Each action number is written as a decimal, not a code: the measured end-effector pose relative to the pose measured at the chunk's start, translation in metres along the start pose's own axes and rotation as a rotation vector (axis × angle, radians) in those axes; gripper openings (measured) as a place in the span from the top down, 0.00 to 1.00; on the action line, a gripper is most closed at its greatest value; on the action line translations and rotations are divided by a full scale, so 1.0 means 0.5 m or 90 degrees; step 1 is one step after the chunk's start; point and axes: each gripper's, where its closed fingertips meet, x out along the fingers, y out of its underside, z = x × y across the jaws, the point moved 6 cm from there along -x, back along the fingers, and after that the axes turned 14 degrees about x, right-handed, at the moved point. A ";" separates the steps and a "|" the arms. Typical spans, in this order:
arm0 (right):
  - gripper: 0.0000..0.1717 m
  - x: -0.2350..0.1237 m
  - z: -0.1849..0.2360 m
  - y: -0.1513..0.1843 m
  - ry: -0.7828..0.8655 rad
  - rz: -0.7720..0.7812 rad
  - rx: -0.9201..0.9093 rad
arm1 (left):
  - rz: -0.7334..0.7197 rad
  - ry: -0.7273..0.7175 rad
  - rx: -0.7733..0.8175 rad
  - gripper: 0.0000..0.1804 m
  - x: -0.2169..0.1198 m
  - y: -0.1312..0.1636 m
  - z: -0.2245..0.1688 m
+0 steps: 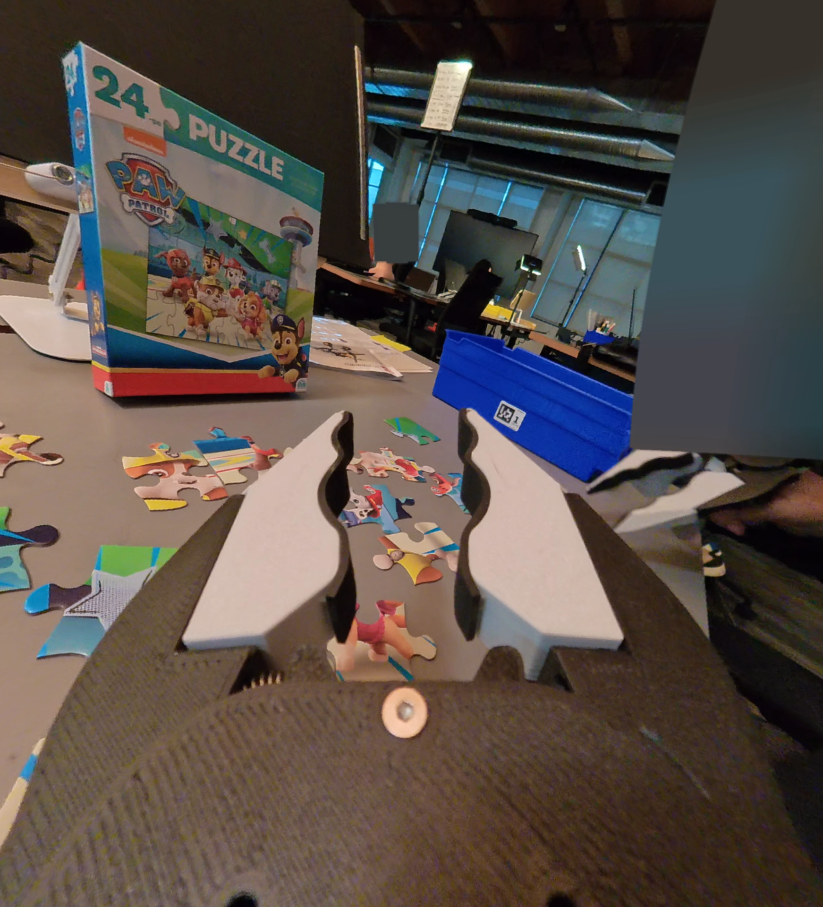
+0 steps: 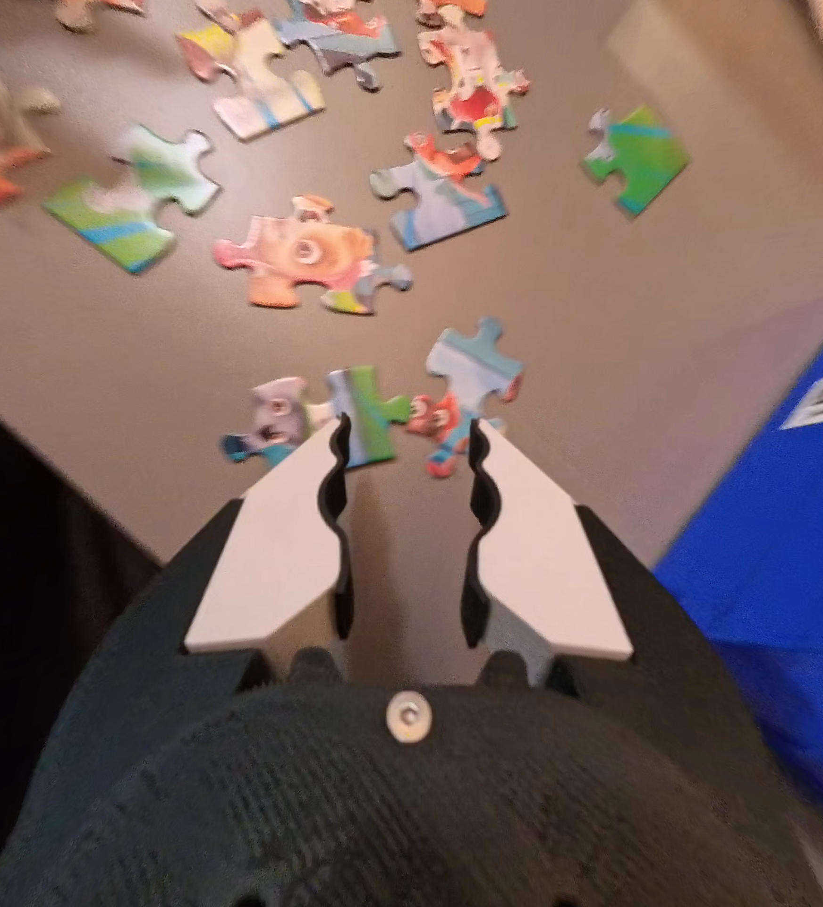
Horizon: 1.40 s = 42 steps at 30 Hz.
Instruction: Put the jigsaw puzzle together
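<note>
Puzzle pieces (image 1: 389,495) lie scattered, unjoined, beside blue bin (image 1: 546,392); left gripper (image 1: 405,422) and right gripper (image 2: 407,427) hover above, jaws spread, holding nothing.

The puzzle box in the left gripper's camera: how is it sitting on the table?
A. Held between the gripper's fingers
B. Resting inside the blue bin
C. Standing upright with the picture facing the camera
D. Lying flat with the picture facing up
C. The puzzle box stands upright on the grey table, its picture side toward the camera, apart from the blue bin and beyond the left gripper.
</note>
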 end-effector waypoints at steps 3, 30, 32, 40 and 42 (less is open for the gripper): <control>0.66 -0.005 0.057 0.018 -0.083 0.002 0.093 | 0.004 -0.004 0.009 0.77 0.002 0.001 0.000; 0.81 -0.077 0.195 0.192 0.146 -0.208 -0.612 | -0.002 -0.029 0.042 0.78 -0.002 -0.002 -0.002; 0.83 -0.068 0.205 0.193 0.144 -0.216 -0.614 | -0.001 -0.029 0.043 0.78 -0.001 -0.002 -0.002; 1.00 -0.089 0.177 0.146 0.103 -0.193 -0.553 | -0.003 -0.030 0.042 0.78 -0.003 -0.003 -0.001; 1.00 -0.108 0.164 0.115 0.120 -0.231 -0.551 | -0.004 -0.030 0.043 0.78 -0.003 -0.003 -0.001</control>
